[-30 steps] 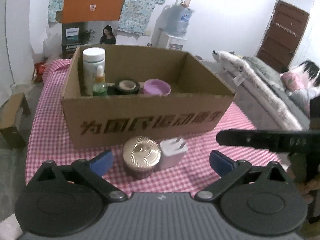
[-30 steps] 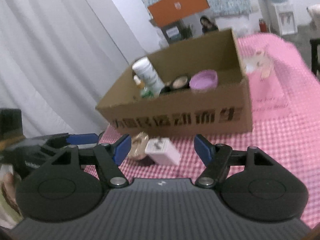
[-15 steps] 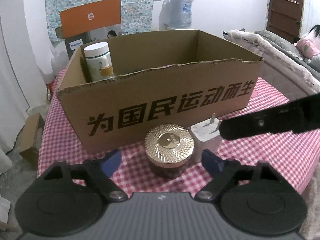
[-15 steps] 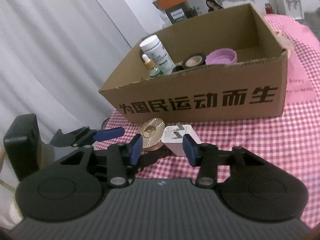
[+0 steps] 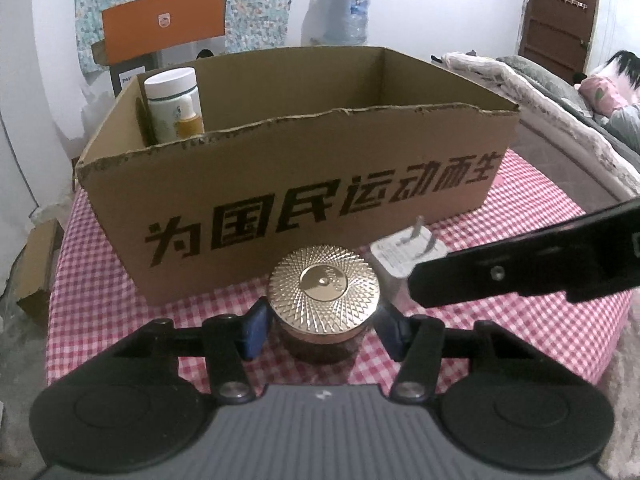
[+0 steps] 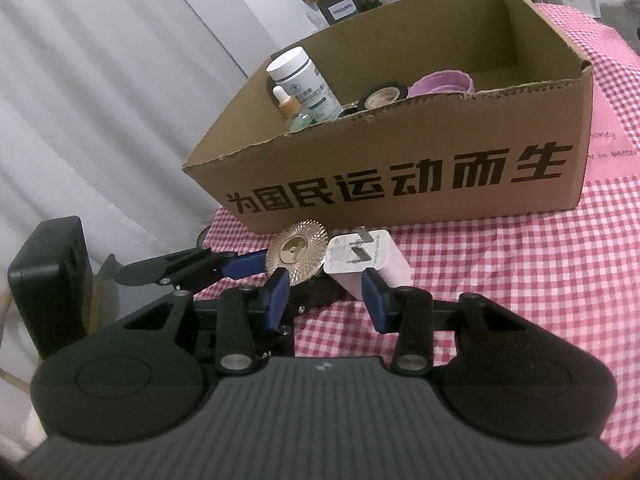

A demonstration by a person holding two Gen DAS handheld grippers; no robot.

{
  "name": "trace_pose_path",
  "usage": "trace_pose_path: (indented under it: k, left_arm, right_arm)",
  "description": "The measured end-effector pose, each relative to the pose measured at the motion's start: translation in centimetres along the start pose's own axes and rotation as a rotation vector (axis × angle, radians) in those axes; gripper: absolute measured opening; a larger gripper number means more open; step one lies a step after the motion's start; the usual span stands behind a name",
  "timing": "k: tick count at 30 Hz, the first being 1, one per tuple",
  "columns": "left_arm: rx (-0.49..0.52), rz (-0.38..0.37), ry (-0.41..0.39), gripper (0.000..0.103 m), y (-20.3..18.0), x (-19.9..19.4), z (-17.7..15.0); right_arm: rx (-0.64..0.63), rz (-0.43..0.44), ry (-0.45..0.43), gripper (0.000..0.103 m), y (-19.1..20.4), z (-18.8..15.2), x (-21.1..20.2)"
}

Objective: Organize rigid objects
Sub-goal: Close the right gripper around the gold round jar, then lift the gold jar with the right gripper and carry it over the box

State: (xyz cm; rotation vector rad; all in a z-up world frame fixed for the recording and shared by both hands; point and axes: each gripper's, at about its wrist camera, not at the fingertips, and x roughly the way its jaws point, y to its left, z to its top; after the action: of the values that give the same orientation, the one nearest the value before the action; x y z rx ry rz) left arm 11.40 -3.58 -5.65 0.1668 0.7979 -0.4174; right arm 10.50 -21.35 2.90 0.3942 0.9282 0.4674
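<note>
Left gripper (image 5: 324,330): fingers (image 5: 254,330) closing around the jar (image 5: 323,312), one pad at each flank; contact cannot be confirmed. Jar stands upright on the bench (image 5: 540,320), gold lid up, just in front of the box (image 5: 304,208).

Right gripper (image 6: 325,294): fingers (image 6: 276,294) either side of the charger's (image 6: 370,262) near end; whether the pads press it I cannot tell. Charger lies just right of the jar, long axis running toward the box, prongs on its upturned face.

Inside the box, left end: white bottle (image 6: 302,80) and dropper bottle (image 6: 289,106), both upright. Right of them: tape roll (image 6: 384,98), purple lid (image 6: 442,82).
</note>
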Motion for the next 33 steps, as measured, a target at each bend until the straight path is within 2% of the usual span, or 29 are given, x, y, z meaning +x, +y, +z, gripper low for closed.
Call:
trace_pose_path:
  k: [12, 17, 26, 33]
  left_arm:
    - [0.068, -0.05, 0.028, 0.057, -2.8, -2.8, -2.8]
    - [0.115, -0.031, 0.031, 0.058, -3.5, -2.4, -2.8]
    - [0.102, -0.027, 0.031, 0.057, -3.4, -1.9, -2.6]
    - [0.105, 0.006, 0.015, 0.057, -3.6, -3.8, -2.7]
  right_arm:
    - [0.03, 0.063, 0.06, 0.042, 0.2, -1.2, 1.0]
    - [0.036, 0.065, 0.083, 0.042, 0.1, -1.6, 1.6]
    - [0.023, 0.062, 0.082, 0.038, 0.0, -1.9, 1.8]
    - [0.002, 0.064, 0.08, 0.038, 1.0, -2.1, 1.1]
